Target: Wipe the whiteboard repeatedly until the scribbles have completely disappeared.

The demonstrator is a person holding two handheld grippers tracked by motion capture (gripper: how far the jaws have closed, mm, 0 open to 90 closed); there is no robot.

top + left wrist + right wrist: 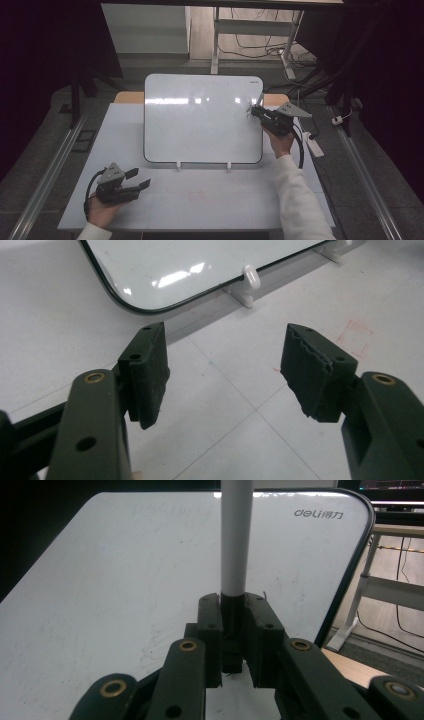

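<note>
Right tongs (233, 630) are clamping the dark lower end of a white marker (236, 535), which is standing straight out between the two pads. In the high view, the right tongs (253, 111) are holding it beside the right edge of the whiteboard (200, 120), near a small dark scribble (248, 110); whether the tip is touching the surface cannot be told. Left tongs (139, 179) are resting wide apart and holding nothing, low over the worktop (210, 195) in front of the board's feet. The marker is judged light, stiff and smooth-bodied, so it is likely to slip or swivel under writing pressure. A hold near the tip end is advisable. The board is leaning on small feet and may be shifting if pushed hard.
</note>
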